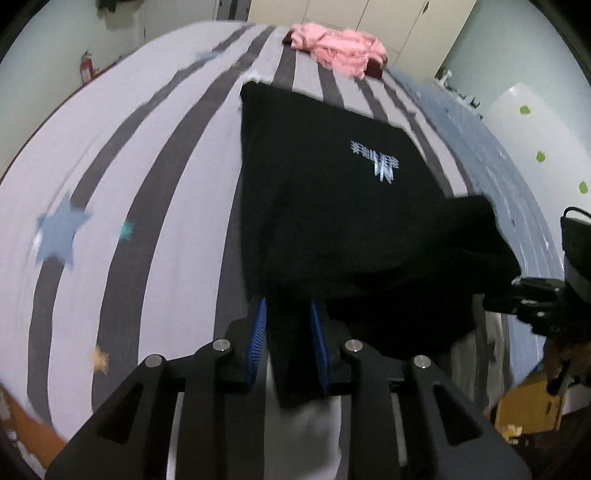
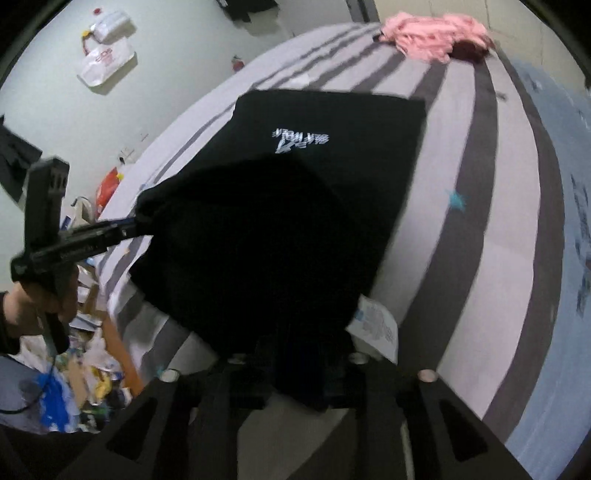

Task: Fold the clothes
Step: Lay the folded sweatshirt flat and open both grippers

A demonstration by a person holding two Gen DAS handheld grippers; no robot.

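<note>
A black T-shirt (image 1: 332, 206) (image 2: 332, 122) with a white print (image 1: 376, 162) lies on the striped bed (image 1: 147, 147) (image 2: 461, 221). Its near edge is lifted and folded back over the rest. My left gripper (image 1: 288, 306) has black cloth filling the gap between its blue pads (image 1: 258, 332). In the right wrist view the left gripper (image 2: 129, 225) pinches one raised corner, with a hand below it. My right gripper (image 2: 299, 347) is buried under draped black fabric, so its jaws are hidden. It shows at the cloth's other corner, right gripper (image 1: 517, 291).
A pink garment pile (image 1: 340, 48) (image 2: 436, 33) sits at the bed's far end. A white printed tag (image 2: 376, 325) lies on the sheet by the shirt. Floor clutter (image 2: 92, 369) and a wooden frame edge flank the bed's left side. Bags (image 2: 107, 62) hang on the wall.
</note>
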